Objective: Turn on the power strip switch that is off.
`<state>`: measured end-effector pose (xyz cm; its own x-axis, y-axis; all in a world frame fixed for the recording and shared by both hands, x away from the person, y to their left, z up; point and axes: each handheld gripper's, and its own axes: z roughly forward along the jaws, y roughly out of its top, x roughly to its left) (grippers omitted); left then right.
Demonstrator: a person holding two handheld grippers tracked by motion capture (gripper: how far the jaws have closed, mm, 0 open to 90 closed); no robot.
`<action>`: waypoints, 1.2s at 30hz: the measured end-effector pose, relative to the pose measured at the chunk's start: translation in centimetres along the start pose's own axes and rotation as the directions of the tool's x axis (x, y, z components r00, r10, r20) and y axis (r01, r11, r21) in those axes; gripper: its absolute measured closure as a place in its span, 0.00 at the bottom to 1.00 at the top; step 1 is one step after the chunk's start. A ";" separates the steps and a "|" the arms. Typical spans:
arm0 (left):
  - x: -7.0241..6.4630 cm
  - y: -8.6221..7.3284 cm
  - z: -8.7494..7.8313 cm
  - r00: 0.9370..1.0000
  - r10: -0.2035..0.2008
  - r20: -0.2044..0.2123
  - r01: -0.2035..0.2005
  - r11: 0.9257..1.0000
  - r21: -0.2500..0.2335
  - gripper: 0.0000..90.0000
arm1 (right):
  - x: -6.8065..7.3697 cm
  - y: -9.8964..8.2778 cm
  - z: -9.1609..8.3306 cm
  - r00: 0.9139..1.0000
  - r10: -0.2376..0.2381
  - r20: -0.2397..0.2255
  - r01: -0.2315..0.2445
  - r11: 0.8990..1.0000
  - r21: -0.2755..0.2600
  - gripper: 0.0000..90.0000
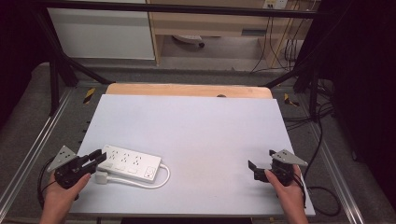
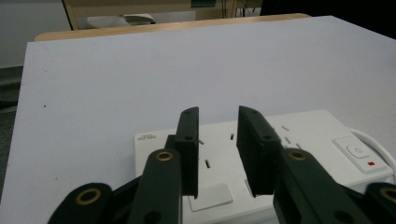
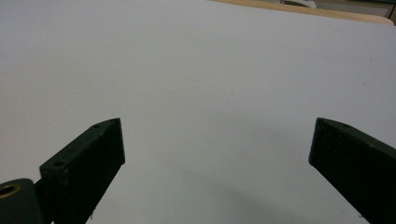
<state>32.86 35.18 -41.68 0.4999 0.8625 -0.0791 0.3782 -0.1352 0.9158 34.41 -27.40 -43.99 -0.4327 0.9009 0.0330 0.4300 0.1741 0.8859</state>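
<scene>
A white power strip (image 1: 128,162) lies flat near the front left of the white table (image 1: 201,121), its sockets facing up. Its white cord (image 1: 161,179) loops round the front to a plug (image 1: 102,177) beside the strip. My left gripper (image 1: 99,157) hovers at the strip's left end. In the left gripper view the power strip (image 2: 303,140) lies under the left gripper (image 2: 218,114), whose jaws stand a narrow gap apart with nothing pinched. A switch (image 2: 358,151) sits at the strip's far end. My right gripper (image 1: 260,157) rests at the front right, and the right gripper (image 3: 215,126) is open wide over bare table.
A wooden edge (image 1: 187,89) runs behind the white top. Metal rails (image 1: 37,140) flank the table on both sides. Black cables (image 1: 322,140) trail on the floor at the right. Shelving and a white cabinet stand beyond the table.
</scene>
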 end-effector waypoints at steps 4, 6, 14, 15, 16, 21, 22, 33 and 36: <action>0.1 -0.2 0.2 1.000 0.001 0.006 -0.001 1.000 0.014 0.82 | 0.0 0.0 0.0 1.000 0.001 -0.001 -0.001 1.000 0.002 0.04; 0.1 -0.2 0.2 1.000 0.003 0.007 -0.003 1.000 0.021 0.83 | 0.0 0.0 0.0 1.000 0.002 0.000 -0.002 1.000 0.003 0.04; 0.1 -0.6 0.6 1.000 0.003 0.018 -0.004 0.998 0.056 0.89 | 0.0 0.0 0.0 1.000 0.000 -0.001 0.000 1.000 0.001 0.04; 0.1 -0.6 0.6 1.000 0.006 0.020 -0.008 0.998 0.060 0.90 | 0.0 0.0 0.0 1.000 -0.001 0.000 0.001 1.000 0.000 0.04; 0.1 -0.6 0.6 1.000 0.009 0.021 -0.010 0.998 0.062 0.90 | 0.0 0.0 0.0 1.000 0.000 -0.001 0.000 1.000 0.000 0.04; 0.3 -0.8 0.7 1.000 0.004 0.025 -0.005 0.997 0.073 0.93 | 0.0 0.0 0.0 1.000 0.000 -0.001 0.000 1.000 -0.001 0.04; 0.3 -0.8 0.7 1.000 0.005 0.027 -0.007 0.997 0.076 0.93 | 0.0 0.0 0.0 1.000 0.000 -0.001 0.000 1.000 -0.001 0.04; 0.1 -1.0 1.1 0.999 0.022 0.042 -0.026 0.994 0.104 0.98 | 0.0 0.0 0.0 1.000 0.000 -0.001 0.000 1.000 0.000 0.04; 0.1 -1.0 1.1 0.999 0.023 0.042 -0.027 0.994 0.108 0.99 | 0.0 0.0 0.0 1.000 0.000 -0.001 0.001 1.000 0.000 0.04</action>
<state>33.38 34.82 -43.08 0.5407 0.8379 -0.0747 0.4461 -0.2103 0.8699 34.39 -27.44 -43.95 -0.4341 0.9002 0.0333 0.4298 0.1746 0.8859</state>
